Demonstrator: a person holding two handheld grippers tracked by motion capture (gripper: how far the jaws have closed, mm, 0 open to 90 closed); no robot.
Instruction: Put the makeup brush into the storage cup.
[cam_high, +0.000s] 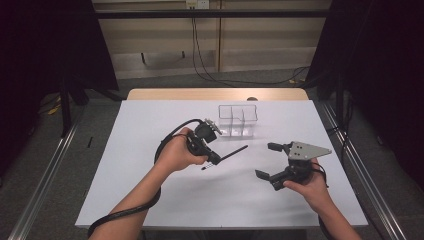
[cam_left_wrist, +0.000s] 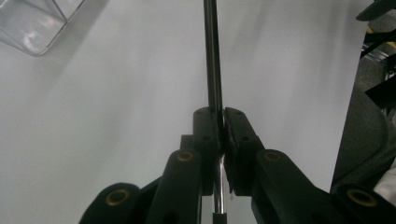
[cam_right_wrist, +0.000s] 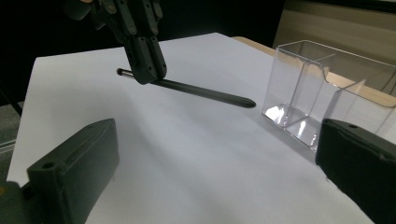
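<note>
A slim black pen (cam_high: 234, 152) is clamped near one end by my left gripper (cam_high: 212, 157), which is shut on it. In the left gripper view the pen (cam_left_wrist: 212, 56) runs straight ahead from between the closed pads of the left gripper (cam_left_wrist: 220, 119). The right gripper view has the left gripper (cam_right_wrist: 147, 67) holding the pen (cam_right_wrist: 205, 93) low over the table, its tip toward a clear divided container (cam_right_wrist: 317, 88). My right gripper (cam_high: 264, 160) stands open and holds nothing, to the right of the pen. Its jaws (cam_right_wrist: 217, 135) are wide apart.
The clear container (cam_high: 238, 120) stands at the back centre of the white table top (cam_high: 150, 200), just beyond the pen's far end; its corner (cam_left_wrist: 37, 23) appears in the left gripper view. Metal rails run along both table sides. Cables trail from the grippers.
</note>
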